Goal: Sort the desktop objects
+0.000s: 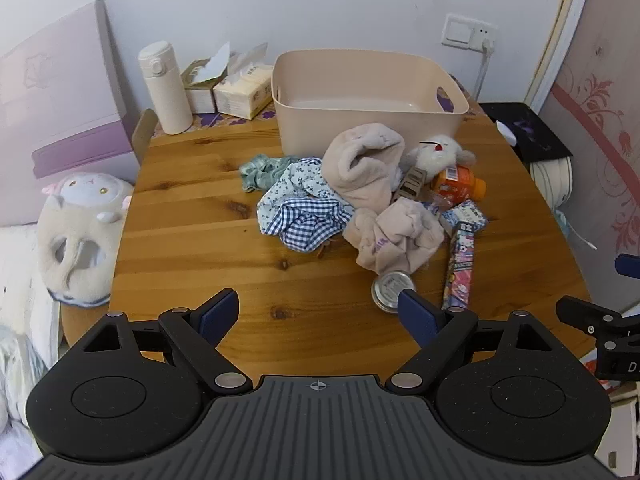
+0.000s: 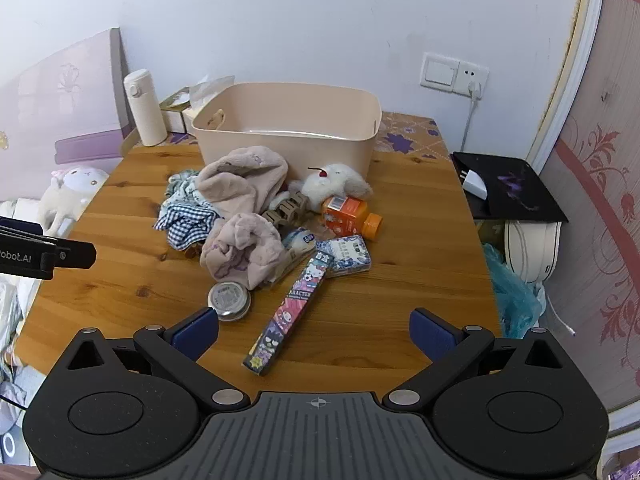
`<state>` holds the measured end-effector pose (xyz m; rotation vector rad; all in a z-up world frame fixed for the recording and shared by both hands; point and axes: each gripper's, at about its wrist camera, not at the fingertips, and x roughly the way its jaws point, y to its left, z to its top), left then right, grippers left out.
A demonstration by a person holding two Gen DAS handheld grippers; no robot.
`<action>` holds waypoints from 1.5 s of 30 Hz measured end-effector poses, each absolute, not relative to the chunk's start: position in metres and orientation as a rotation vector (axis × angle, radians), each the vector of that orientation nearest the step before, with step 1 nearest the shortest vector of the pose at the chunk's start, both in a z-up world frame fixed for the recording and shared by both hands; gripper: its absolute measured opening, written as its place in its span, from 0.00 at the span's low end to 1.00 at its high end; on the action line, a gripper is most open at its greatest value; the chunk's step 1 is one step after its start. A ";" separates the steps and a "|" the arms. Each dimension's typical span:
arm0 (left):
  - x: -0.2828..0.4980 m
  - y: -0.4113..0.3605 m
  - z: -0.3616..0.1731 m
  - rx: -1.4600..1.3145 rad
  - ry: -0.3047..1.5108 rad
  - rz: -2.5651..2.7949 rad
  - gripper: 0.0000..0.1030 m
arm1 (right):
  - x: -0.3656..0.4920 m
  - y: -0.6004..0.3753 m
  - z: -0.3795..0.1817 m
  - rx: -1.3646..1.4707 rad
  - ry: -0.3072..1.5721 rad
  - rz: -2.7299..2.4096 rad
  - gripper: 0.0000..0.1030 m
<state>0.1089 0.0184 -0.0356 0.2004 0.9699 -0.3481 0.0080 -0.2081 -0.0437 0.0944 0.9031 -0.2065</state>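
Note:
A heap of objects lies mid-table in front of an empty beige bin (image 1: 360, 120) (image 2: 288, 140). It holds pinkish fluffy cloths (image 1: 364, 168) (image 2: 240, 184), a blue checked cloth (image 1: 308, 220) (image 2: 188, 220), a white plush toy (image 1: 436, 152) (image 2: 336, 184), an orange bottle (image 1: 458, 186) (image 2: 348, 216), a round tin (image 1: 390, 290) (image 2: 229, 298), a long cartoon-print box (image 1: 460, 268) (image 2: 290, 308) and a blue-white box (image 2: 346, 256). My left gripper (image 1: 318, 314) is open and empty above the table's near edge. My right gripper (image 2: 314, 330) is open and empty, with the long box between its fingers' line of sight.
A white flask (image 1: 166, 88) (image 2: 144, 108) and tissue packs (image 1: 240, 90) stand at the back left. A plush sheep (image 1: 80, 232) sits off the table's left side. A black mat with a white object (image 2: 508, 188) lies to the right. The wooden table (image 1: 200, 240) (image 2: 420, 260) shows bare wood at left.

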 end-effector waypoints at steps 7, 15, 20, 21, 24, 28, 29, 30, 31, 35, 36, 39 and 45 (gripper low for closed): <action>0.143 0.016 -0.053 0.251 0.980 -0.472 0.85 | 0.030 -0.208 -0.061 0.089 0.918 -0.245 1.00; 0.178 0.003 -0.075 0.288 1.006 -0.643 0.85 | 0.055 -0.207 -0.089 0.078 0.965 -0.313 1.00; 0.186 -0.016 -0.088 0.360 1.000 -0.778 0.85 | 0.068 -0.208 -0.108 0.107 0.992 -0.320 1.00; 0.187 -0.020 -0.090 0.369 1.001 -0.801 0.85 | 0.070 -0.208 -0.112 0.114 0.997 -0.321 1.00; 0.189 -0.031 -0.097 0.383 1.001 -0.860 0.85 | 0.078 -0.207 -0.123 0.127 1.012 -0.322 1.00; 0.190 -0.045 -0.107 0.404 1.008 -0.888 0.85 | 0.089 -0.204 -0.140 0.114 1.047 -0.316 1.00; 0.190 -0.048 -0.110 0.407 1.014 -0.894 0.85 | 0.092 -0.204 -0.144 0.114 1.056 -0.313 0.99; 0.191 -0.051 -0.113 0.411 1.021 -0.901 0.85 | 0.095 -0.204 -0.148 0.116 1.064 -0.311 0.98; 0.192 -0.055 -0.116 0.420 1.029 -0.909 0.85 | 0.098 -0.205 -0.151 0.119 1.070 -0.311 0.96; 0.193 -0.069 -0.123 0.433 1.050 -0.925 0.85 | 0.109 -0.210 -0.164 0.141 1.095 -0.312 0.91; 0.193 -0.073 -0.124 0.434 1.046 -0.930 0.85 | 0.111 -0.211 -0.167 0.144 1.102 -0.312 0.90; 0.196 -0.084 -0.131 0.450 1.051 -0.927 0.85 | 0.118 -0.215 -0.175 0.150 1.123 -0.302 0.82; 0.199 -0.107 -0.150 0.492 1.092 -0.925 0.85 | 0.124 -0.226 -0.184 0.194 1.154 -0.280 0.70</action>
